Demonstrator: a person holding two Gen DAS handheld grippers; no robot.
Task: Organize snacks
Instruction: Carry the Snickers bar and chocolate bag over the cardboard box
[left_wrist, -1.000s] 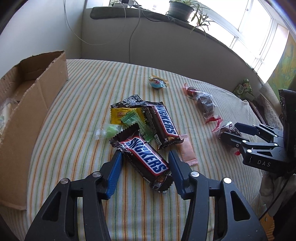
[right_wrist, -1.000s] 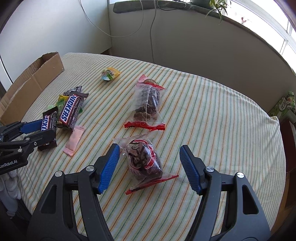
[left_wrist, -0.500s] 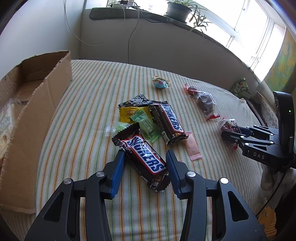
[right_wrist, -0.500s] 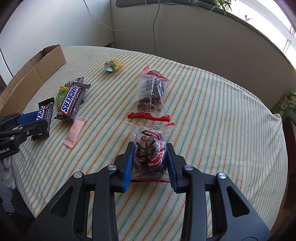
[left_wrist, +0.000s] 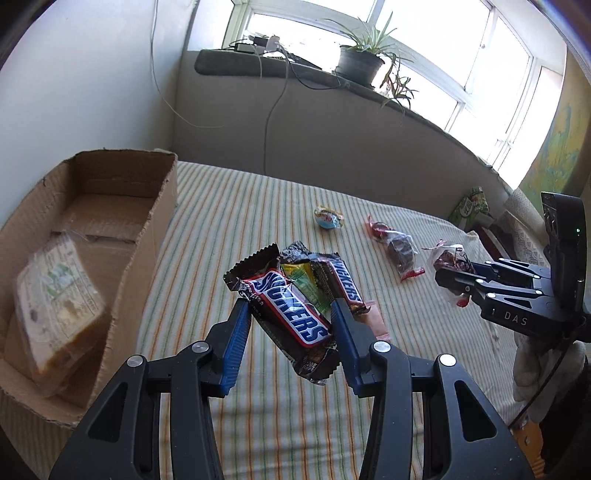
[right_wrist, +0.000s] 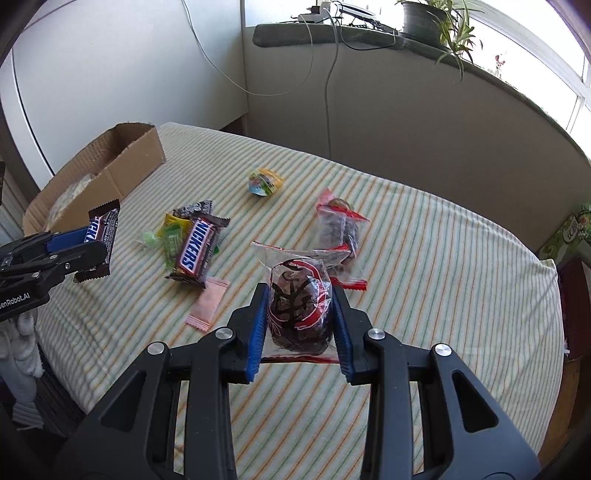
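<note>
1. While both grippers hold their loads clear of the striped cloth, the left gripper is clamped across the middle of a Snickers bar, and the right gripper is narrowed onto a clear packet of dark sweets.
2. Left on the cloth are a second Snickers bar lying over yellow and green wrappers, a pink sachet, a second clear packet and a small round sweet.
3. To the left stands a cardboard box with a wrapped snack already inside; it is probably where both loads belong.
4. Risk, left: the bar sits askew with its far end sticking well out past the pads, so a quick swing could let it pivot or slide free.
5. Risk, right: the film is slick and the contents are lumpy, so the packet may slump out, and harder pressure could crush the sweets.
6. Risk, both: two grippers heading for one box may collide.
7. Writing: "SNICKERS" on both bars, "DAS" on the right gripper's body, and "Robot.AI", partly cut off, on the left. The packet's print is unreadable.
</note>
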